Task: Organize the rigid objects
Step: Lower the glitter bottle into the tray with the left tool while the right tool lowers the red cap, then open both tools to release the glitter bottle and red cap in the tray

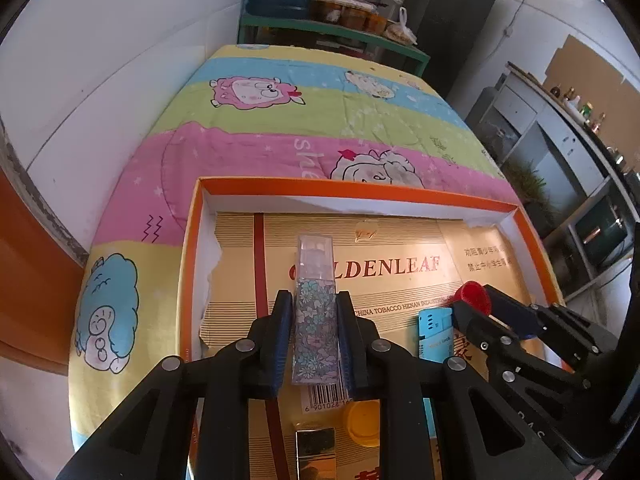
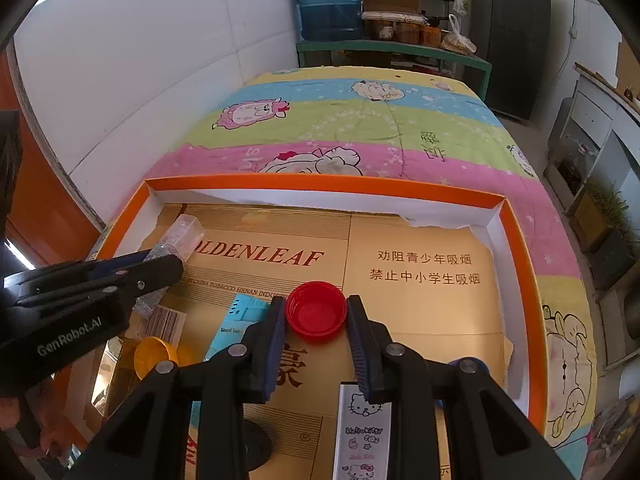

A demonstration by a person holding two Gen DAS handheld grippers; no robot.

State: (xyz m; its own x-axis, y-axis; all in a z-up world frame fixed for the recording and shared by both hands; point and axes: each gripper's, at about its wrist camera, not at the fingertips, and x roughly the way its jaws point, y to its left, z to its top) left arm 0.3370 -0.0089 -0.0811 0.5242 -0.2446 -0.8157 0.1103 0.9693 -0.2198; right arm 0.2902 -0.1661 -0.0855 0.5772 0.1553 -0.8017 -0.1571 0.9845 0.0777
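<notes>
Left fingers (image 1: pixel 286 340) pinching floral bottle (image 1: pixel 315 320), right fingers (image 2: pixel 276 344) clamped on red cap (image 2: pixel 316 314), both above the tray (image 2: pixel 520 240). Risk: smooth bottle sliding out, cap popping sideways, knocking the lighter (image 1: pixel 434 332).

White walls (image 1: pixel 120 40), a cartoon quilt (image 1: pixel 280 128) — green shelving (image 2: pixel 394 50) behind.

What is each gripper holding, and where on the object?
Left gripper: floral spray bottle, gripped across its lower body. Right gripper: red cap, by opposite sides of its rim.
</notes>
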